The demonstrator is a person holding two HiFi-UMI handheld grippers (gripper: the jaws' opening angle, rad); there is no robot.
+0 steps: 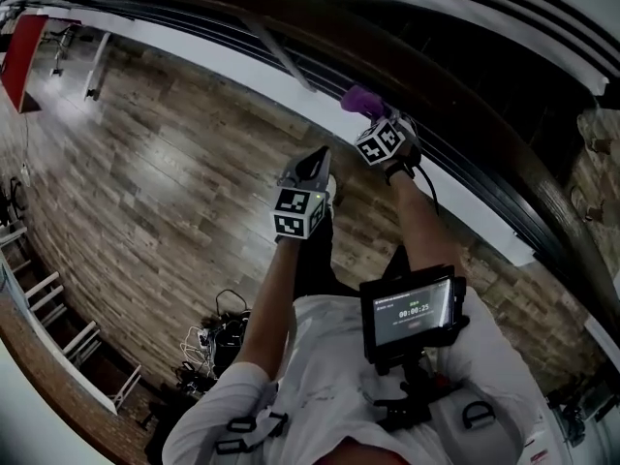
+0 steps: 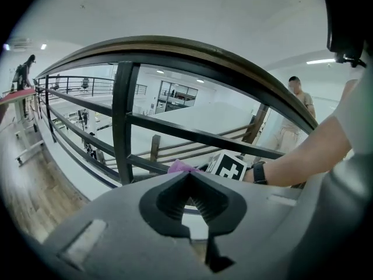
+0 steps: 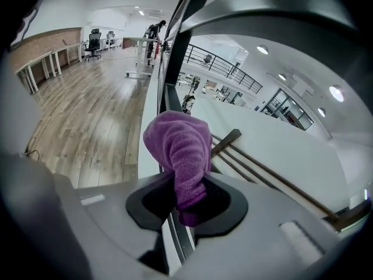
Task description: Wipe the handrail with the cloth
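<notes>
A small monitor (image 1: 414, 313) is glowing at the person's chest, nearest the head camera, and both forearms are reaching out from there. The left gripper (image 1: 322, 155) is hanging short of the railing. Its jaws are pressing tip to tip and carrying nothing, as the left gripper view shows. Further out and to its right, the right gripper (image 1: 372, 116) is clenching a purple cloth (image 3: 178, 150). The cloth's lower end is sitting pinched between the jaws and the rest is bulging out ahead of them in a rounded wad. A black wristwatch (image 2: 259, 172) is showing on that arm.

In the head view the cloth is sitting up against the railing bars, just under the dark handrail (image 1: 291, 13). Whether it is touching the rail cannot be told. A black upright post (image 2: 123, 121) is standing under the handrail, left of the left gripper. Below the railing a wooden plank floor (image 1: 145, 182) is spreading out, and a person in light clothes (image 2: 297, 107) is standing far off.
</notes>
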